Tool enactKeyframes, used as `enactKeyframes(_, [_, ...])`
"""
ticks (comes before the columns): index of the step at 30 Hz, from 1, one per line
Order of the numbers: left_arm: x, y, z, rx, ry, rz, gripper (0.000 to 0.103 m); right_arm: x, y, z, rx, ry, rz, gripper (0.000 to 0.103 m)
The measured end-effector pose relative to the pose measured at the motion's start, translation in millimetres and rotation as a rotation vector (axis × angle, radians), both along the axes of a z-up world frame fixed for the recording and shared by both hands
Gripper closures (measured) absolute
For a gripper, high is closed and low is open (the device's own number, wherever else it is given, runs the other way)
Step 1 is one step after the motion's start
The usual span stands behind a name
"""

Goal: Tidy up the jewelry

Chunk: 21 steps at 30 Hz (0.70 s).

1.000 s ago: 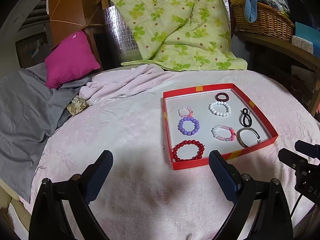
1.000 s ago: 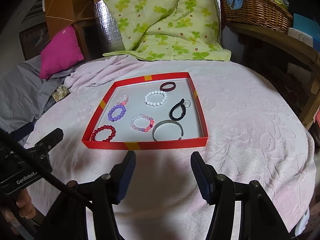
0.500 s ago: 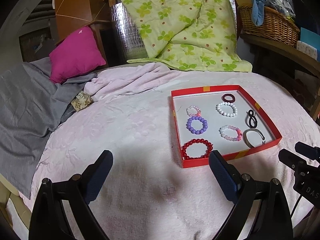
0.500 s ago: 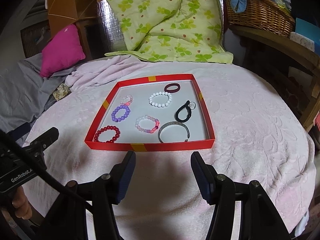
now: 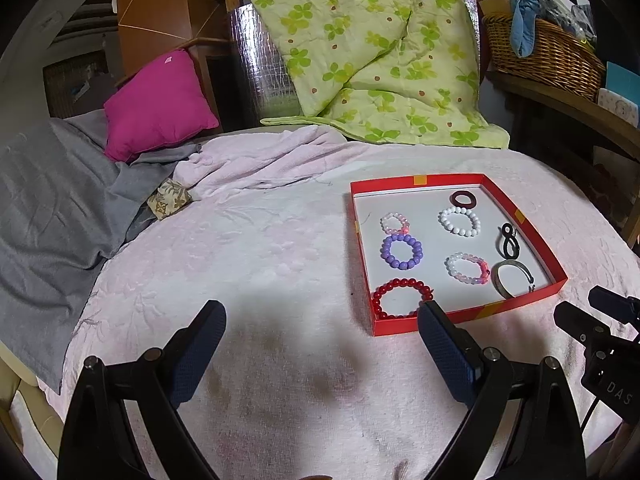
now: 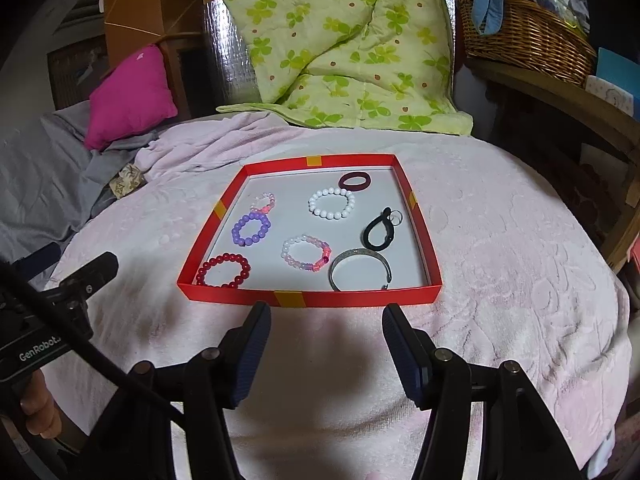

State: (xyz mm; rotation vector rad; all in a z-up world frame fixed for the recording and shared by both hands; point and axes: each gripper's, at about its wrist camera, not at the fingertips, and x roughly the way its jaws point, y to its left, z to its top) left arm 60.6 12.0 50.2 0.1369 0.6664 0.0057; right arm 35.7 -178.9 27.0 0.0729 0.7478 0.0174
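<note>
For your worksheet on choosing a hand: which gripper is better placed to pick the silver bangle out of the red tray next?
Probably the right gripper: open and empty, it faces the red tray squarely, the silver bangle just beyond its fingertips. The left gripper sits off the tray's left corner.

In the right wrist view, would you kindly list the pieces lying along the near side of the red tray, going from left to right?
Red bead bracelet → pink and white bead bracelet → silver bangle.
</note>
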Motion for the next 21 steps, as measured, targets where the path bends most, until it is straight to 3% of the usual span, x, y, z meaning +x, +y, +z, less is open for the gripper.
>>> enactKeyframes(21, [-0.7, -7.1, -2.9, 0.019, 0.012, -0.010, 0.006, -1.5, -6.0, 1.6, 0.006, -0.003, -0.012, 0.039])
